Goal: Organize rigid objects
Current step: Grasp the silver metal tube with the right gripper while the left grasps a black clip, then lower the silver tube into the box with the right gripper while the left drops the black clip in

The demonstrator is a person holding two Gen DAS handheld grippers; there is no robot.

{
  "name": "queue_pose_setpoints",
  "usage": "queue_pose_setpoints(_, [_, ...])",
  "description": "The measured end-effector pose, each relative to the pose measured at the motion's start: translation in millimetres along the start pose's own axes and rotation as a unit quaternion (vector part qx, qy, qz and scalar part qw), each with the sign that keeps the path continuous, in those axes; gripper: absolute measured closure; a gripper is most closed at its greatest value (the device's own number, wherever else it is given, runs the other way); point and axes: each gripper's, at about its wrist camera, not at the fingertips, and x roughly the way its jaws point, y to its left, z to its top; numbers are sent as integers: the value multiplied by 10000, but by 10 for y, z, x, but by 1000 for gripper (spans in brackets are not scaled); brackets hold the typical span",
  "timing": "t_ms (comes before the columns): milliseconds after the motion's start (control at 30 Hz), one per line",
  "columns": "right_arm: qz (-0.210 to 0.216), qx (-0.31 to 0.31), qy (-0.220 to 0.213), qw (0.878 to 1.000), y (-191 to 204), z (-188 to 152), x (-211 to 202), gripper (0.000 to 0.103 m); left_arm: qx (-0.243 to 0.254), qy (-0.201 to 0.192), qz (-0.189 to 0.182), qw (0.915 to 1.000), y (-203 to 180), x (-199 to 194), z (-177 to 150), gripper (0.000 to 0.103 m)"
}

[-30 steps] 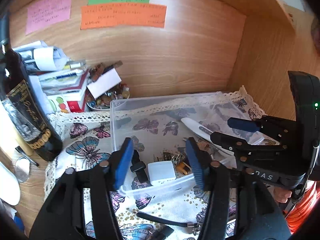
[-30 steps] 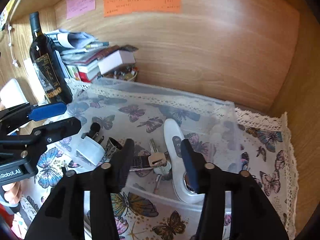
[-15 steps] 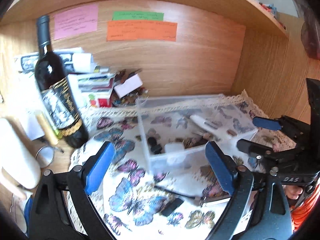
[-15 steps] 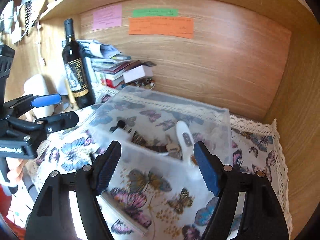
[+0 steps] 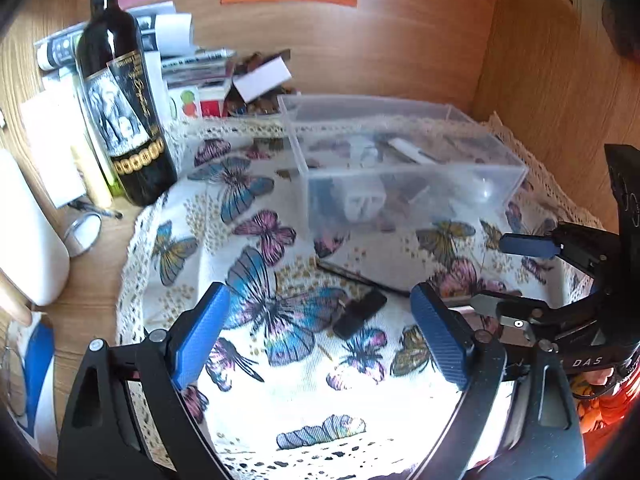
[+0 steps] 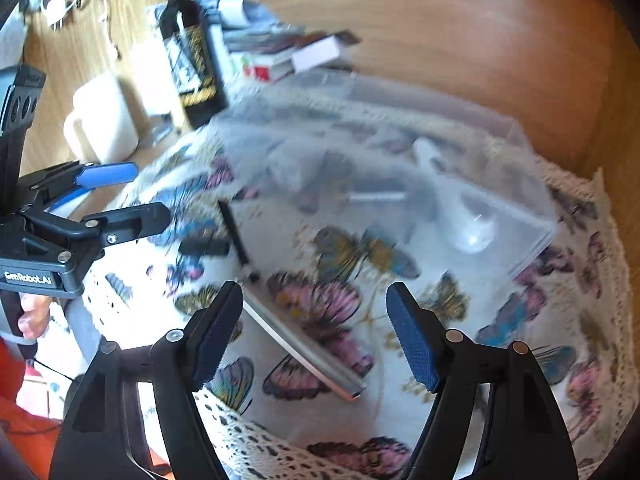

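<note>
A clear plastic box (image 5: 500, 168) (image 6: 532, 236) stands on the butterfly cloth and holds a white adapter (image 5: 362, 202), a white thermometer-like item and other small things. In front of it lie a small black block (image 5: 360, 314) (image 6: 204, 246), a thin dark stick (image 5: 360, 278) (image 6: 234, 236) and a metal ruler (image 6: 304, 354). My left gripper (image 5: 316, 336) is open and empty, above the black block. My right gripper (image 6: 314, 336) is open and empty, over the ruler. Each gripper shows in the other's view, the right one (image 5: 524, 248) and the left one (image 6: 108, 196).
A dark wine bottle (image 5: 124, 92) (image 6: 192, 56) stands left of the cloth. Behind it are stacked books and papers (image 5: 192, 68) and a bowl of small items. A white mug (image 6: 104, 120) is at far left. Wooden walls close the back and right.
Both grippers have pulled back and away from the box and opened wide. The view now takes in the loose items in front of the box. The right view is motion-blurred.
</note>
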Motion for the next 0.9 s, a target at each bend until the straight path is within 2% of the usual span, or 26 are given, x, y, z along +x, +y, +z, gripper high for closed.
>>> queue_pose_setpoints(100, [93,-41,205,9997,29,-45,96,45,45,151,-63,9999,-27,72,-63,23])
queue_pose_setpoints(233, [209,-36,391,9990,33,-105,179,66,56,325,-190,9993,-71,156,-104,30])
queue_pose_setpoints(300, [97,-86,360,9993,48,-128,174,72,79,401,-233,9989,-100,200,-109,37])
queue_pose_setpoints(367, [125,-113,350,9992,58,-147,153,86,115,472,-263,9985,-131,247,-107,42])
queue_pose_setpoints(400, [148,-112,348,9992,59,-155,145,89,142,503,-276,9982,-147,273,-103,44])
queue_pose_setpoints(667, [35,-60,181,9998,62,-192,67,89,227,650,-242,9973,-222,451,-46,57])
queue_pose_setpoints(733, [-25,-9,89,10000,31,-187,13,89,189,653,-269,9973,-213,464,-30,63])
queue_pose_setpoints(800, [-55,66,-7,10000,-4,-156,-33,89,180,648,-275,9974,-213,475,-27,74])
queue_pose_setpoints(900, [-117,165,-181,9996,-68,-116,-127,89,187,608,-272,9976,-216,476,-35,77])
